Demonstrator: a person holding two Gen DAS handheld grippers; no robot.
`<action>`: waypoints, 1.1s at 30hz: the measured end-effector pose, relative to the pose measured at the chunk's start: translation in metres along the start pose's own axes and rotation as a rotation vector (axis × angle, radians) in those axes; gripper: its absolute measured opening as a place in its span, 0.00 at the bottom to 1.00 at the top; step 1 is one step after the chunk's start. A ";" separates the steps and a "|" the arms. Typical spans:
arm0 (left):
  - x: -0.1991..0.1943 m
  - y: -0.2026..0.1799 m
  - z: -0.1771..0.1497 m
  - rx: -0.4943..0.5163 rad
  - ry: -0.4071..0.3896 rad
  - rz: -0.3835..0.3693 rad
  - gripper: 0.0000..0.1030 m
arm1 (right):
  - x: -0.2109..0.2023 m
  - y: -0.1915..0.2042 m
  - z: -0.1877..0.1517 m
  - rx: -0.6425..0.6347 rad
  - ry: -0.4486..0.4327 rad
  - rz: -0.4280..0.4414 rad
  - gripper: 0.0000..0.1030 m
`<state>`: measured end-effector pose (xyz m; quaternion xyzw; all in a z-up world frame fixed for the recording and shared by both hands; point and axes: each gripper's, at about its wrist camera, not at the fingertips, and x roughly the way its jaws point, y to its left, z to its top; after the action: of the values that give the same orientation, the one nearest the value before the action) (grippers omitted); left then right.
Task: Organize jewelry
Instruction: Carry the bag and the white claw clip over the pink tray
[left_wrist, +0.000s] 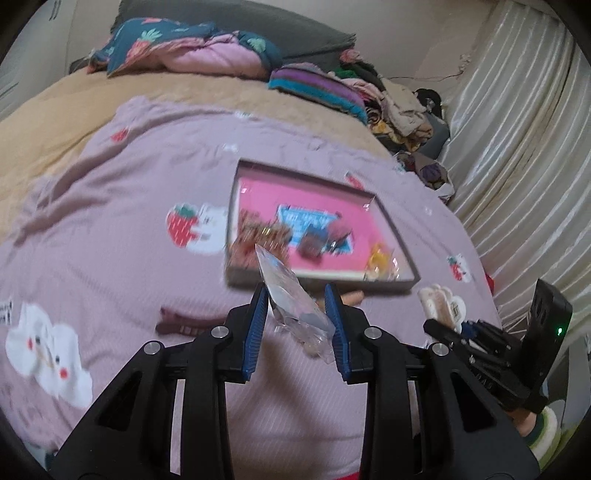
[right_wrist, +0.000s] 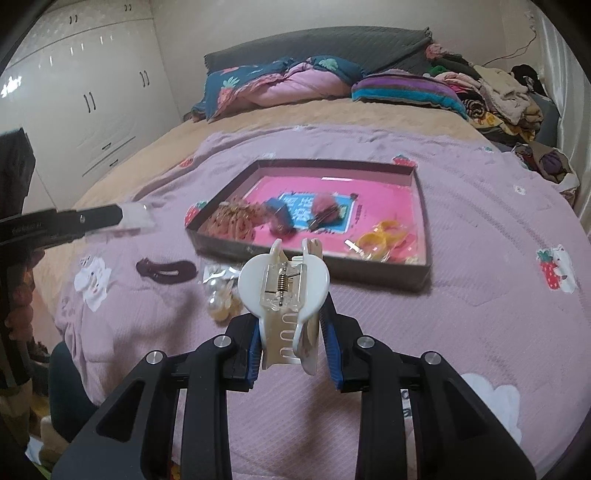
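My left gripper (left_wrist: 295, 295) is shut on a clear plastic bag (left_wrist: 291, 295) and holds it above the bedspread, short of the tray. The dark tray (left_wrist: 321, 280) with a pink floor holds several hair pieces. My right gripper (right_wrist: 291, 314) is shut on a white claw hair clip (right_wrist: 282, 284) and holds it above the bed, in front of the tray (right_wrist: 310, 264). The right gripper with its clip (left_wrist: 443, 306) shows at the right of the left wrist view. The left gripper with its bag (right_wrist: 136, 219) shows at the left of the right wrist view.
On the pink bedspread (right_wrist: 480, 258) lie a dark hair clip (right_wrist: 166, 271) and a bag of pearly pieces (right_wrist: 219, 291), left of the right gripper. Folded blankets (right_wrist: 280, 86) and a clothes pile (right_wrist: 498, 99) lie at the bed's far end. A curtain (left_wrist: 517, 147) hangs to the right.
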<state>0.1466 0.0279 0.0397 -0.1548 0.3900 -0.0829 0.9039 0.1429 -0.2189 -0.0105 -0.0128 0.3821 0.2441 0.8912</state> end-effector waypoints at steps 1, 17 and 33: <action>0.001 -0.003 0.004 0.005 -0.004 -0.002 0.23 | -0.001 -0.002 0.002 0.004 -0.005 -0.004 0.27; 0.058 -0.041 0.074 0.099 -0.021 -0.005 0.06 | -0.008 -0.042 0.032 0.049 -0.072 -0.076 0.27; 0.069 0.038 -0.028 -0.125 0.190 0.110 0.44 | 0.019 -0.042 0.023 0.058 -0.011 -0.033 0.27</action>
<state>0.1741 0.0391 -0.0385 -0.1807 0.4860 -0.0229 0.8548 0.1882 -0.2427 -0.0145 0.0079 0.3836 0.2183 0.8973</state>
